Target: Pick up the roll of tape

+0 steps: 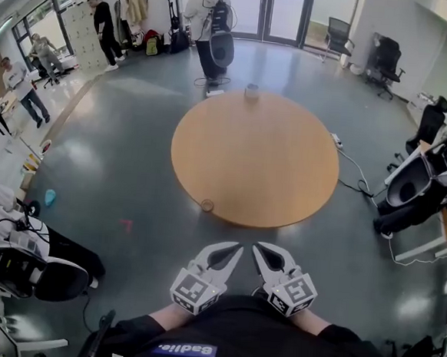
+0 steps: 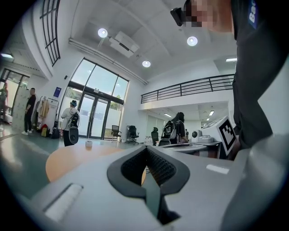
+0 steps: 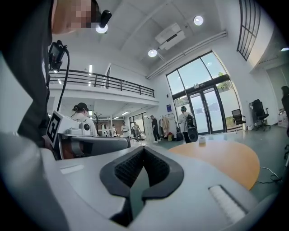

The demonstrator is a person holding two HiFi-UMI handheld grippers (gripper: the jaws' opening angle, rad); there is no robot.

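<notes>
Tape roll (image 1: pixel 207 205): flat on round table (image 1: pixel 271 154), near edge, hole facing up (axis vertical). Left gripper (image 1: pixel 238 247), right gripper (image 1: pixel 256 248): jaws together, empty.

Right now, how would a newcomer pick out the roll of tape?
Find the round wooden table in the middle of the grey floor. The roll of tape lies at its near edge, left of centre. It is a small flat brownish ring, unlike the taller pale object at the far edge.
</notes>
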